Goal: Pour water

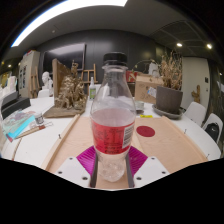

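On the left of the counter [40, 145] lay a blue packet [20, 126], and behind it stood some wooden models [68, 90]. In the middle, a clear bottle [112, 115] with a black cap [116, 58] stood up straight between the two fingers of the tool [112, 163]. It was partly full of red drink. The purple pads [86, 157] sat against both sides of the bottle near its bottom, so the tool looked like it was pinching the bottle. A wooden board [170, 145] lay under it. A little to the right, a small red lid [146, 131] lay flat on the board, apart from the bottle. Farther right stood a pot [168, 99] with dry twigs in it.
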The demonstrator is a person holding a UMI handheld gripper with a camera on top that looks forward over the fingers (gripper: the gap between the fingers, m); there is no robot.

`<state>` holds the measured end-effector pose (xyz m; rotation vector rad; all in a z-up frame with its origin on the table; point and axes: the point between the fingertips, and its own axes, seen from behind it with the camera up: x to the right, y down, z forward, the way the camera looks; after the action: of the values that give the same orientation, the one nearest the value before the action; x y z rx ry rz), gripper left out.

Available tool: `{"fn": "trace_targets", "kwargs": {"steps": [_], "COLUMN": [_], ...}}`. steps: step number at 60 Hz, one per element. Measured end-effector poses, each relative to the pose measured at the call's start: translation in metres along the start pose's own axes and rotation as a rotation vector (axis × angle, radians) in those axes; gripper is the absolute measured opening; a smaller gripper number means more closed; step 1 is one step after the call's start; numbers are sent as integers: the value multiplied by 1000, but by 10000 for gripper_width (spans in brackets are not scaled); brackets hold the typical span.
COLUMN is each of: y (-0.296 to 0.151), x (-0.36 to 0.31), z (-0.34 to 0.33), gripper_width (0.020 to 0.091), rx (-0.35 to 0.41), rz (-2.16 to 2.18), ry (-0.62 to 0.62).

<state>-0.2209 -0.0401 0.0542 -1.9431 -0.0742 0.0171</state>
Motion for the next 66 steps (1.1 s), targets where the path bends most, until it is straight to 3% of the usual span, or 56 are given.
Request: {"fn": "trace_targets", "kwargs": {"steps": [4, 8, 13, 24, 34, 49, 66], "y": [-1, -1, 0, -28, -87, -179, -221], "x": [1, 4, 4, 21, 80, 159, 168], "z": [0, 0, 0, -7, -6, 39, 101], "gripper_width": [365, 259, 200, 199, 198, 197, 197], "rx": [7, 16, 4, -8, 25, 44, 56], "rz": [-4, -18, -16, -62, -250, -840, -1569], "ry": [5, 23, 40, 90, 215, 411, 518]}}
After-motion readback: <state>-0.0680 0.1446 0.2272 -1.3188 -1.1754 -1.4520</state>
